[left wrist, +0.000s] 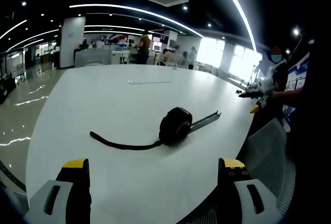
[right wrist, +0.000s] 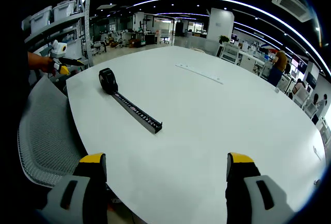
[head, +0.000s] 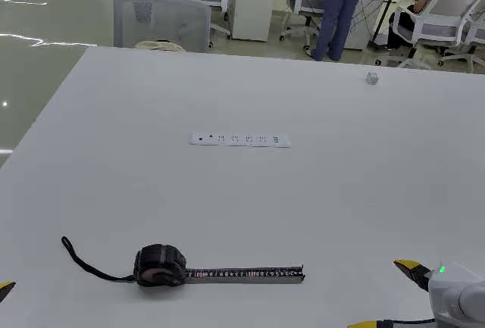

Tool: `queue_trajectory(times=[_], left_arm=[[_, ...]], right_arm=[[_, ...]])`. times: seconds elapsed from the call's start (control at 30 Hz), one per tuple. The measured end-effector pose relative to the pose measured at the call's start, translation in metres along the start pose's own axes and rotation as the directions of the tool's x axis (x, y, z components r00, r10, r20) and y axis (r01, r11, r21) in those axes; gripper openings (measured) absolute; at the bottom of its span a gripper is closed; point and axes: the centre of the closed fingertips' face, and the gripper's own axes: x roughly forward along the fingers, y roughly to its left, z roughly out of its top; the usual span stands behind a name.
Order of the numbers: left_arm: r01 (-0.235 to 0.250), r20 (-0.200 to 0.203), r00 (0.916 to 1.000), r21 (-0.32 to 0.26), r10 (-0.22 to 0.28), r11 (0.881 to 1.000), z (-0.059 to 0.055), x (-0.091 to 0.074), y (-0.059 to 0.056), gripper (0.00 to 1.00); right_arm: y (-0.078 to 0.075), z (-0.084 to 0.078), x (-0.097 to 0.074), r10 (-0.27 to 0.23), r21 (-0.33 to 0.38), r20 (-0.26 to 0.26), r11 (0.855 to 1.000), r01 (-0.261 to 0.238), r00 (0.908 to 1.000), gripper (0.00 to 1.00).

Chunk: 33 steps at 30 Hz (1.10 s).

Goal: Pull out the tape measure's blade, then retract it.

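Note:
A black tape measure (head: 160, 265) lies on the white table (head: 242, 192) near its front edge, with a short length of blade (head: 246, 273) out to the right and a black strap (head: 87, 261) trailing left. My right gripper (head: 386, 296) hovers open at the lower right, clear of the blade's hook end. One yellow fingertip (head: 4, 288) of a gripper shows at the lower left edge. In the left gripper view my left gripper (left wrist: 154, 164) is open, the case (left wrist: 175, 124) ahead of it. In the right gripper view my right gripper (right wrist: 168, 159) is open, well short of the blade (right wrist: 137, 113).
A flush white socket strip (head: 239, 139) sits mid-table and a small grey cube (head: 371, 78) at the far right. A grey mesh chair (head: 161, 21) stands behind the table. People and office chairs are in the background. Another mesh chair (right wrist: 46, 131) is by the table's near edge.

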Motion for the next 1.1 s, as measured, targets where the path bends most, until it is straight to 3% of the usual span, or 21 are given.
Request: queue_trajectory(times=[0.2, 0.47, 0.63, 0.87, 1.1], left_arm=[[0.003, -0.001, 1.0000, 0.003, -0.003, 1.000, 0.003, 0.002, -0.003, 1.00], [0.016, -0.001, 0.9999, 0.017, -0.016, 1.000, 0.009, 0.007, -0.011, 1.00], [0.016, 0.012, 0.9998, 0.016, -0.016, 1.000, 0.015, 0.015, -0.014, 1.00], [0.022, 0.016, 0.9996, 0.020, -0.022, 1.000, 0.019, 0.023, -0.023, 1.00], [0.043, 0.011, 0.9990, 0.035, -0.043, 0.998, 0.020, 0.026, -0.037, 1.00]], right_arm=[[0.005, 0.005, 0.002, 0.037, 0.008, -0.001, 0.999, -0.037, 0.9993, 0.98], [-0.002, 0.008, 0.003, 0.064, -0.028, -0.034, 0.997, -0.065, 0.9974, 0.95], [-0.001, 0.009, 0.006, 0.102, -0.077, -0.093, 0.991, -0.109, 0.9904, 0.93], [-0.006, 0.018, 0.015, 0.133, -0.127, -0.126, 0.981, -0.149, 0.9830, 0.92], [-0.003, 0.026, 0.030, 0.179, -0.172, -0.168, 0.963, -0.207, 0.9695, 0.91]])
